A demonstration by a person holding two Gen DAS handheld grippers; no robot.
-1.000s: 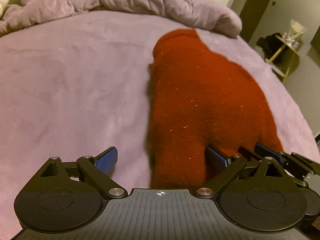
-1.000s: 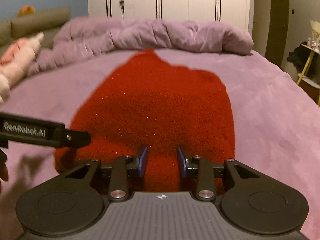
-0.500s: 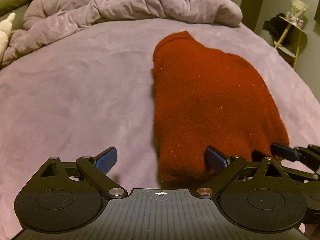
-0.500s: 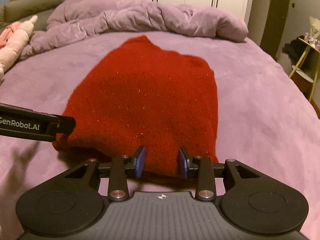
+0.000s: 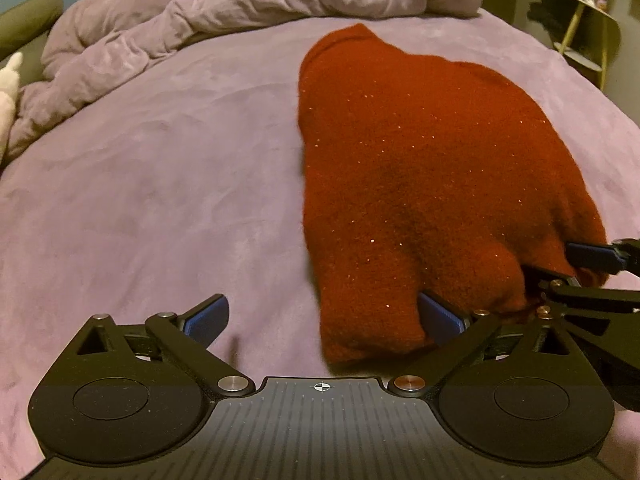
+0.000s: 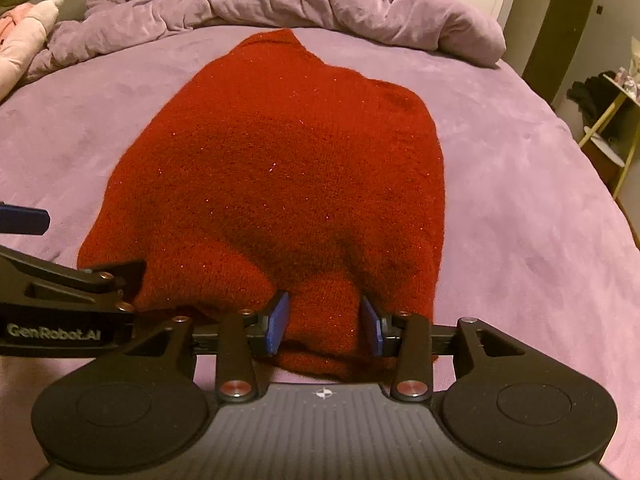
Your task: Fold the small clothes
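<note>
A dark red knitted garment lies folded on the purple bed sheet; it also shows in the right wrist view. My left gripper is open wide at the garment's near left corner, its right pad touching the hem. My right gripper is partly open, its blue pads on both sides of a raised fold of the near hem, not pressed flat. The right gripper also shows at the right edge of the left wrist view.
A crumpled purple duvet lies along the far side of the bed. A pink soft toy is at the far left. A yellow side table with dark items stands beyond the bed's right edge.
Both grippers have come lower and closer to the garment's near hem. The hem now bunches up between the right gripper's pads. The left gripper stays open.
</note>
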